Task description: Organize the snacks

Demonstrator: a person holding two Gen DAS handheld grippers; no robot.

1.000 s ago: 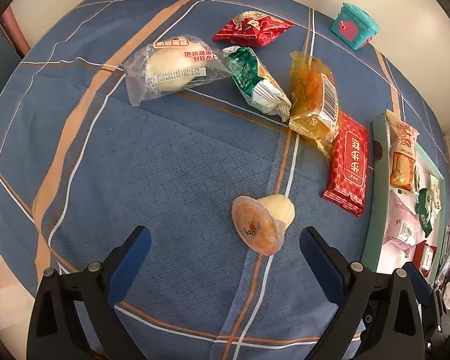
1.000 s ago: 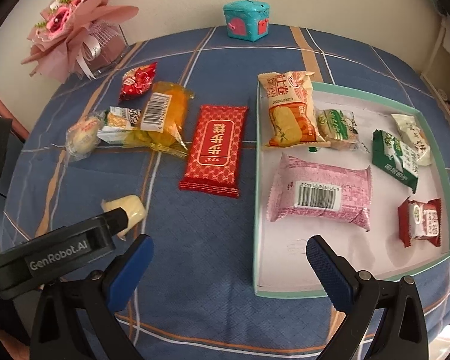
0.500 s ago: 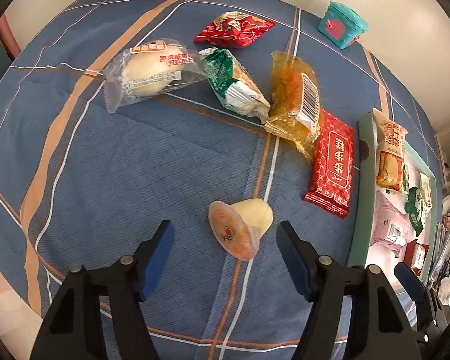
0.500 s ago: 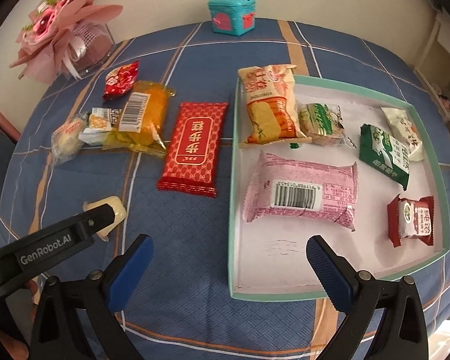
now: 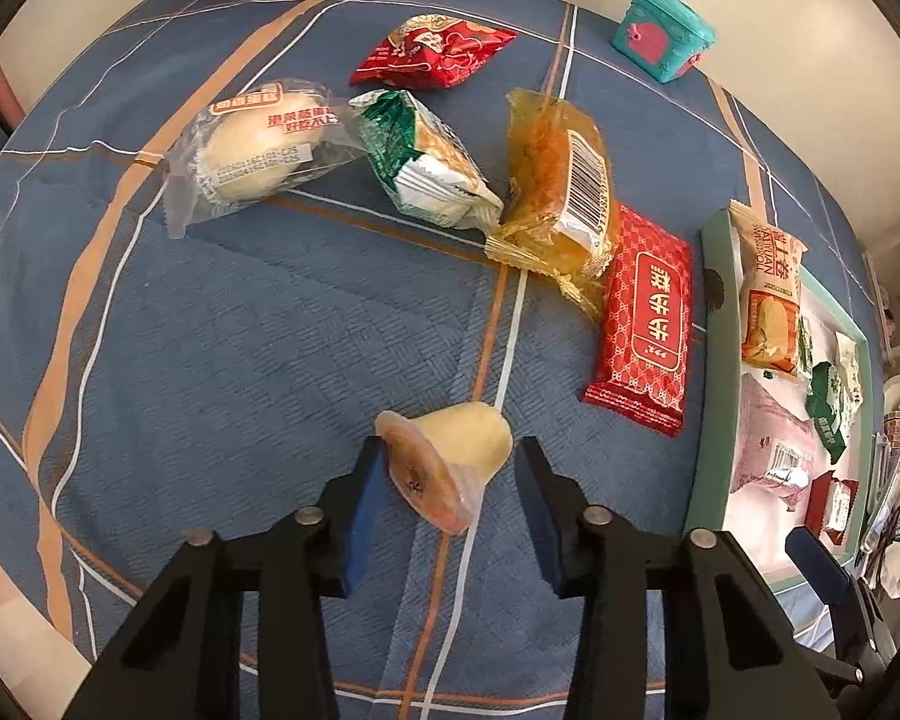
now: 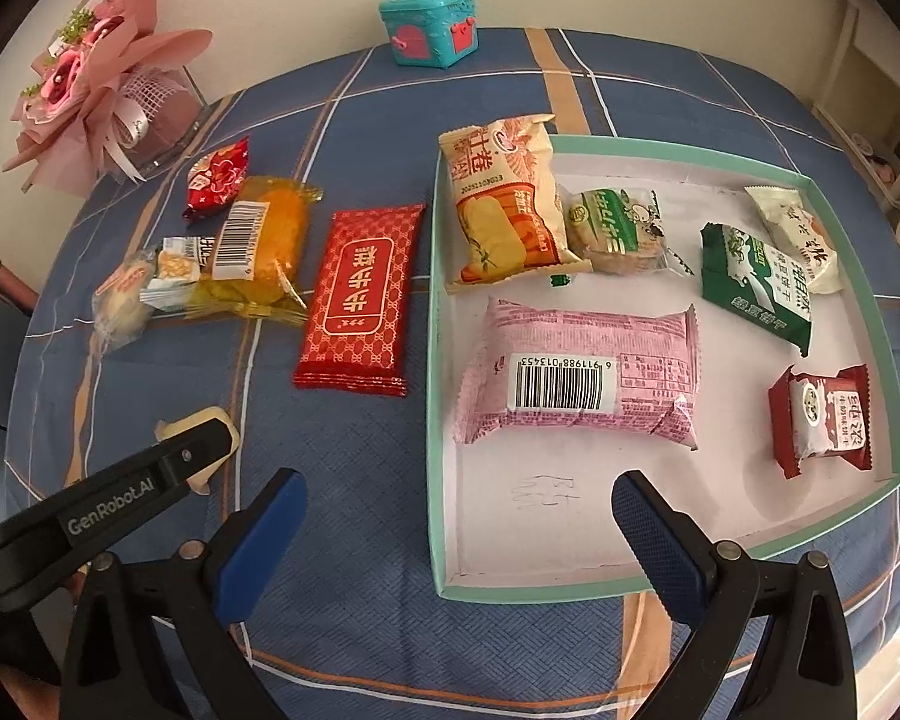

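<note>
From the left wrist view, the left gripper (image 5: 447, 510) points down at a small jelly cup (image 5: 450, 462) lying on its side on the blue plaid tablecloth (image 5: 240, 348), foil lid toward the camera. Its jaws have just been closing, with the cup between them; the left blue pad sits at the lid's rim, while the right pad stands just beside the cup's body with a sliver of cloth showing, so it is not yet squeezed. Further toward the far edge of the table lie a clear-wrapped bun (image 5: 252, 150), a green-and-white packet (image 5: 426, 168), an orange cake pack (image 5: 558, 198) and a small red packet (image 5: 438, 54). A long red packet (image 5: 645, 324) lies just beside the tray (image 5: 705, 390), which sits along the table's right side.

From the right wrist view, the right gripper (image 6: 459, 531) hangs over the tray's near left corner, fingers spread wide with nothing between them. The tray holds a pink packet (image 6: 579, 375), an orange-and-cream bag (image 6: 504, 198) leaning over its far left rim, and several smaller packs. The jelly cup shows only partly, behind the left gripper's black finger, near the table's near left edge. A teal box (image 6: 429, 24) stands at the far edge, a pink bouquet (image 6: 90, 96) at the far left corner.
</note>
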